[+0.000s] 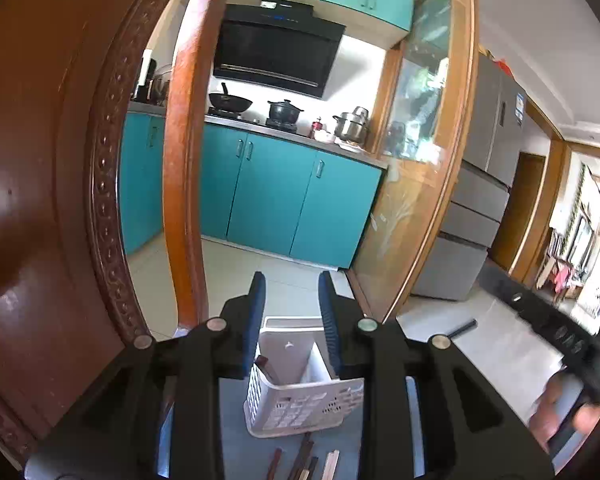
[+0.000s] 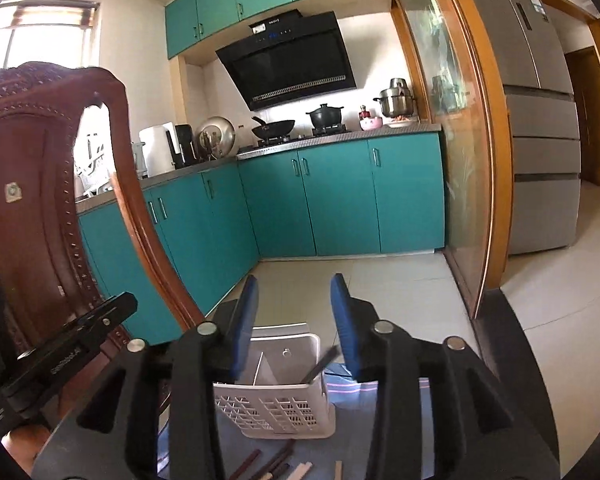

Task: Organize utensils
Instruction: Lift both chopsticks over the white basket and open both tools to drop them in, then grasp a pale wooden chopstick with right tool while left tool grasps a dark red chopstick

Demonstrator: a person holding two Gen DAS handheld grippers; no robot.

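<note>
A white slotted utensil caddy [image 1: 300, 400] [image 2: 276, 404] stands on a blue cloth [image 2: 352, 394] just beyond both grippers. In the left wrist view a dark chopstick end [image 1: 262, 362] shows in its left compartment. In the right wrist view a blurred dark stick [image 2: 320, 364] leans in its right compartment, close under the right finger. Several brown and pale chopsticks [image 1: 306, 460] [image 2: 274, 464] lie on the cloth in front of the caddy. My left gripper [image 1: 292, 280] is open above the caddy with nothing between its pads. My right gripper [image 2: 296, 280] is also open and holds nothing.
A carved wooden chair back [image 1: 60, 200] [image 2: 40, 200] rises close on the left. Beyond lie a tiled floor, teal cabinets [image 2: 340, 200], a glass sliding door [image 2: 460, 160] and a grey fridge [image 2: 540, 120]. A hand [image 1: 552, 412] shows at the right edge.
</note>
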